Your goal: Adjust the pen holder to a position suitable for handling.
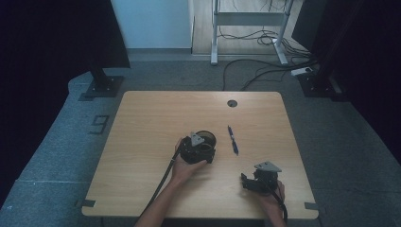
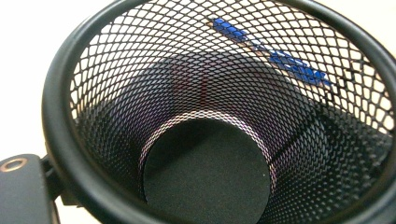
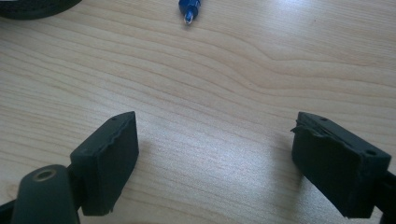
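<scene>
A black wire-mesh cup (image 1: pixel 207 137) stands upright mid-table. My left gripper (image 1: pixel 201 149) is at its near rim, tilted over it. In the left gripper view I look down into the cup (image 2: pixel 60 93), and one black finger (image 2: pixel 23 191) sits just outside the rim; the other jaw is hidden, so I cannot tell whether the wall is pinched. A blue pen (image 1: pixel 232 139) lies on the table right of the cup and shows through the mesh as the pen (image 2: pixel 271 53). My right gripper (image 1: pixel 244 182) rests near the front right, open (image 3: pixel 215 158) and empty, with the pen tip (image 3: pixel 189 9) ahead.
The wooden table (image 1: pixel 142 118) has a round cable hole (image 1: pixel 231 103) near its far edge. Dark stands and loose cables lie on the floor beyond it. The cup's base (image 3: pixel 32 7) shows at the top left of the right gripper view.
</scene>
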A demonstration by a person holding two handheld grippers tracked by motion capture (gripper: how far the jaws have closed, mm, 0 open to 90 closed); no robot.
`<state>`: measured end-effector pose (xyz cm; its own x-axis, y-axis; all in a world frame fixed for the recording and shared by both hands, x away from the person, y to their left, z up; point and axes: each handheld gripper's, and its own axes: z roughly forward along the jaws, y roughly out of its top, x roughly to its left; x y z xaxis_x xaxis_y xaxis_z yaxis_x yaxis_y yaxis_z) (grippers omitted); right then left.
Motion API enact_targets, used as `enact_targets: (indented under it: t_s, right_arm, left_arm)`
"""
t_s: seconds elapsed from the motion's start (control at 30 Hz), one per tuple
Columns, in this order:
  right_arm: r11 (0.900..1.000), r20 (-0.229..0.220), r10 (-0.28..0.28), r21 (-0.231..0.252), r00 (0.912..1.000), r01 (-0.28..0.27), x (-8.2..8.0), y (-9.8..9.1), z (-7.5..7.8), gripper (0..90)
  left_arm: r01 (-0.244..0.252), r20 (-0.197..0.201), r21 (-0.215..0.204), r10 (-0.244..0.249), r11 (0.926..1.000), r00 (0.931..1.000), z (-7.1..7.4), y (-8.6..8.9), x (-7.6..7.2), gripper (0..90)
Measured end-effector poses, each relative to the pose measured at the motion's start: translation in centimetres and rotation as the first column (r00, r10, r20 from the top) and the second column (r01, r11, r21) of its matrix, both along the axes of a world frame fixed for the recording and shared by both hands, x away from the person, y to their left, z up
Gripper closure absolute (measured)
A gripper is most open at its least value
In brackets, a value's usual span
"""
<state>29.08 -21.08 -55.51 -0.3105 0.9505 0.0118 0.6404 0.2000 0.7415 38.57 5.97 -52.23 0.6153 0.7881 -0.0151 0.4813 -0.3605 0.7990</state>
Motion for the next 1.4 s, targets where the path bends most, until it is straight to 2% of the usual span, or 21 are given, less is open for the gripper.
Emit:
enact_targets:
  t_s: [0.13,0.6,0.67,0.8,0.9,1.07,1.2,1.4]
  right_arm:
    - [1.0000,0.000,0.000,0.000,1.0000,0.000,0.0,0.0,0.0,13.8]
    - [1.0000,0.000,0.000,0.000,1.0000,0.000,0.0,0.0,0.0,13.9]
    - [1.0000,0.000,0.000,0.000,1.0000,0.000,0.0,0.0,0.0,13.9]
    - [1.0000,0.000,0.000,-0.001,1.0000,0.000,0.0,0.0,0.0,13.9]
    - [1.0000,0.000,0.000,-0.001,1.0000,0.000,0.0,0.0,0.0,13.9]
    - [1.0000,0.000,0.000,-0.001,1.0000,0.000,0.0,0.0,0.0,13.9]
    - [1.0000,0.000,-0.001,0.000,1.0000,0.001,0.0,0.0,0.0,13.9]
    - [1.0000,0.000,-0.001,0.000,1.0000,0.001,0.0,0.0,0.0,13.9]
  left_arm:
    - [-0.006,0.014,-0.014,0.007,0.9999,0.9999,0.4,0.2,-0.2,0.1]
    - [0.020,-0.022,-0.013,-0.020,0.9997,0.9995,1.1,2.3,-2.2,0.4]
    - [0.020,-0.012,0.013,-0.020,0.9997,0.9997,1.2,2.7,-3.0,0.8]
    - [0.028,-0.004,0.014,-0.028,0.9995,0.9996,1.2,3.4,-3.8,0.8]
    - [0.031,0.007,-0.014,-0.031,0.9994,0.9995,1.3,4.8,-5.1,1.3]
    - [0.021,0.001,-0.025,-0.021,0.9995,0.9998,1.2,6.3,-6.4,3.2]
    - [0.010,-0.035,-0.032,-0.011,0.9994,0.9993,0.5,7.7,-7.5,5.1]
    - [0.004,-0.072,-0.033,-0.007,0.9995,0.9974,-0.7,8.7,-8.4,7.4]
